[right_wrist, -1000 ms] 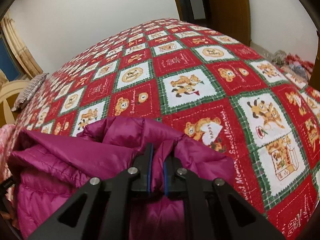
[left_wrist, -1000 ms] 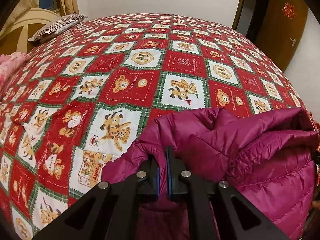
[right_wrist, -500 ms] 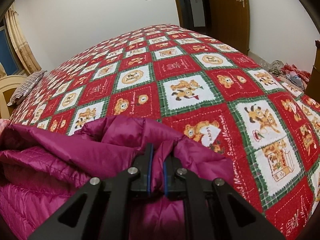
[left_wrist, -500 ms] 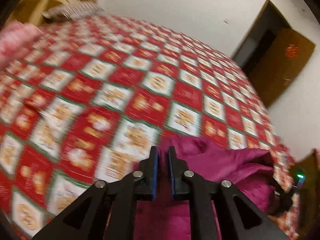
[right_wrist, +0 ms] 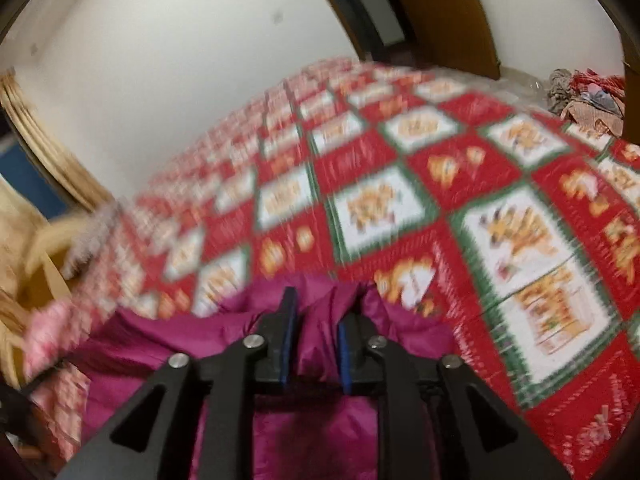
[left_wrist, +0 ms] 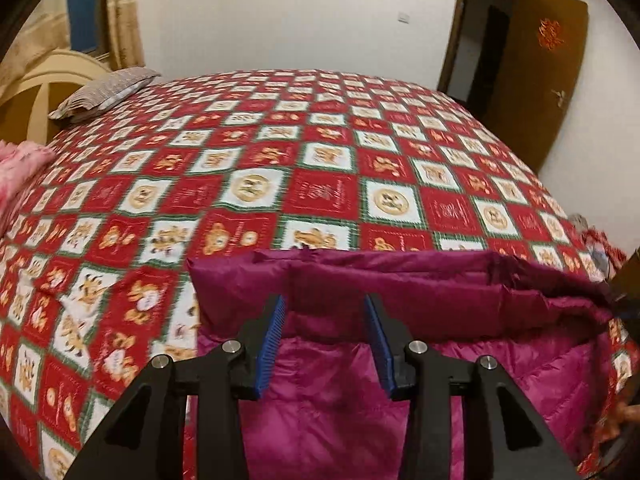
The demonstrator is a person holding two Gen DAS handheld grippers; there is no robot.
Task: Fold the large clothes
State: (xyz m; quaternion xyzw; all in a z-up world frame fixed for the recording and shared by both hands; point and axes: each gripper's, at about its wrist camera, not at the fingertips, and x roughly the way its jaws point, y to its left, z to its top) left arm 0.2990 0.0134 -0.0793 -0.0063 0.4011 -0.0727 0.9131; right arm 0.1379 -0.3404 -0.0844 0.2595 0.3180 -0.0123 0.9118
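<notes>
Bedspread of red, white and green bear-print squares covers the bed; striped grey pillow far left. Magenta quilted down jacket lies flat at the near edge. Left gripper jaws spread wide, empty. Right gripper, blurred, jaws parted around a jacket fold.

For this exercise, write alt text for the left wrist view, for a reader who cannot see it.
An open black claw with blue pads hovers over a magenta padded jacket lying on a bed with a red teddy-bear quilt. A striped pillow and a brown door lie beyond.
</notes>
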